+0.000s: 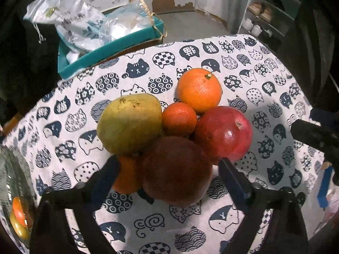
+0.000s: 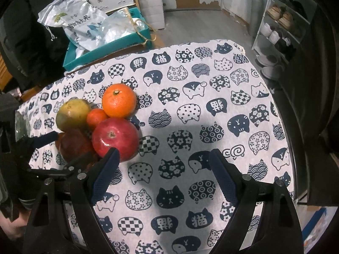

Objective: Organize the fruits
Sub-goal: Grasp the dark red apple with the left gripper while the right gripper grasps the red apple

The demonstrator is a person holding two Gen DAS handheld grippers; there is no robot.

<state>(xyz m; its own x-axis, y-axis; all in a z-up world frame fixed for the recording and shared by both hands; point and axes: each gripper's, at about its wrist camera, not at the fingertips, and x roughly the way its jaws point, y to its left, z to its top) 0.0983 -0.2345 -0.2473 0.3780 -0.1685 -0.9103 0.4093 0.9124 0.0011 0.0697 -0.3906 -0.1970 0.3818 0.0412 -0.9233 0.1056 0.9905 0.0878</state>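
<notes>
A pile of fruit sits on the cat-print tablecloth (image 1: 264,84): a yellow-green mango (image 1: 129,122), a large orange (image 1: 199,90), a small tangerine (image 1: 179,119), a bright red pomegranate (image 1: 223,134), a dark red pomegranate (image 1: 177,170) and another orange (image 1: 127,175) partly hidden low left. My left gripper (image 1: 168,167) is open, its fingers either side of the dark pomegranate, apart from it. My right gripper (image 2: 164,160) is open and empty above bare cloth, its left finger (image 2: 106,173) just in front of the bright red pomegranate (image 2: 115,140).
A teal box (image 1: 110,50) holding plastic bags (image 1: 72,17) stands at the table's far left edge. A glass bowl (image 1: 14,201) shows at the left edge. A shoe shelf (image 2: 281,21) stands beyond the table's right side. The tablecloth (image 2: 211,116) spreads right of the pile.
</notes>
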